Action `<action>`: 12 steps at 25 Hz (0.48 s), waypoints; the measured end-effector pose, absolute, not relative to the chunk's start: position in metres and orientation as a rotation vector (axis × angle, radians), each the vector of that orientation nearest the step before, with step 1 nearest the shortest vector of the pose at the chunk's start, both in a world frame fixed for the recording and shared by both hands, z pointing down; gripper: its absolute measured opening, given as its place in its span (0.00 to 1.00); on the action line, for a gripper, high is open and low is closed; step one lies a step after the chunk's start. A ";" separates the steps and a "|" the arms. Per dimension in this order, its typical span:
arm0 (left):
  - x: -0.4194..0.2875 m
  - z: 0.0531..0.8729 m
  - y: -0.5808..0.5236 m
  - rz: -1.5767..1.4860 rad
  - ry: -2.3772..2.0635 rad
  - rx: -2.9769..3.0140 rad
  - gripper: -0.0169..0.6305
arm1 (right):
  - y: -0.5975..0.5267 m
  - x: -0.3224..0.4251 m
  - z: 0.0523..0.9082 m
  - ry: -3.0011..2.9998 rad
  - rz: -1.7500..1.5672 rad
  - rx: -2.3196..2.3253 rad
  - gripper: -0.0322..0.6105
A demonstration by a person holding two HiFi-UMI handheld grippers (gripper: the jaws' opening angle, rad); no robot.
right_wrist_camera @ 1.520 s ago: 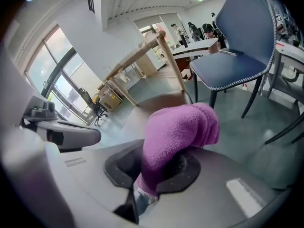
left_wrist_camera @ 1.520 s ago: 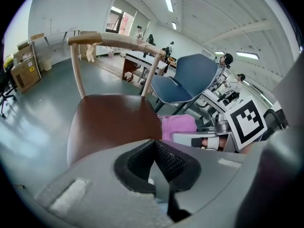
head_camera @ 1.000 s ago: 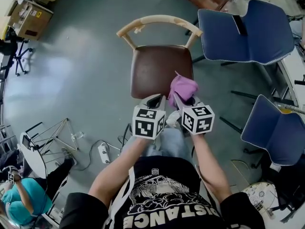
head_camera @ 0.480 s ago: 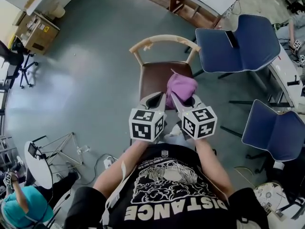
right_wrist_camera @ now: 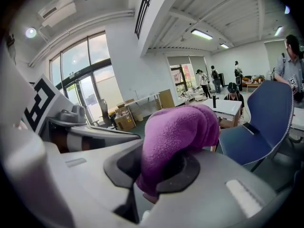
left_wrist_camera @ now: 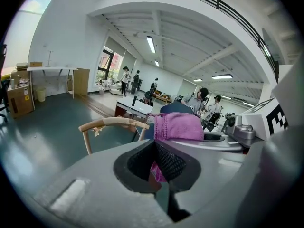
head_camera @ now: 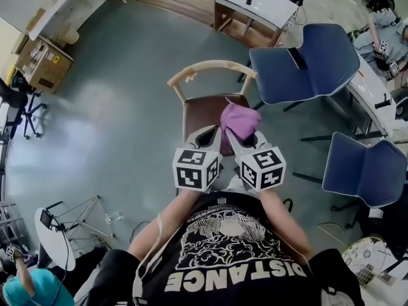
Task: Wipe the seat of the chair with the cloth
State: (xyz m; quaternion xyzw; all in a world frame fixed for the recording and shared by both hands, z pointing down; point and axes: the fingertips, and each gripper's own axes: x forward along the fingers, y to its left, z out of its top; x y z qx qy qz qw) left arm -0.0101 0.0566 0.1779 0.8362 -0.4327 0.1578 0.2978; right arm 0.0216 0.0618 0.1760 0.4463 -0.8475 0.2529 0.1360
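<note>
The right gripper point(head_camera: 245, 136) is clamped on the bunched purple cloth point(head_camera: 241, 118), which bulges out above its jaws. In the head view the cloth sits over the front right part of the brown seat point(head_camera: 203, 110) of the wooden chair point(head_camera: 210, 67); whether it touches the seat cannot be told. The left gripper point(head_camera: 207, 136) hangs just beside it over the seat's front edge, jaws narrowly apart with nothing between them.
</note>
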 end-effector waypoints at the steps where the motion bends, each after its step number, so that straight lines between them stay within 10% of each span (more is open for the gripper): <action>1: -0.008 0.175 0.055 0.416 -1.145 2.231 0.02 | 0.061 0.022 0.175 -2.456 0.741 1.298 0.14; 12: -0.003 0.173 0.048 0.424 -1.119 2.257 0.02 | 0.054 0.025 0.173 -2.446 0.748 1.318 0.14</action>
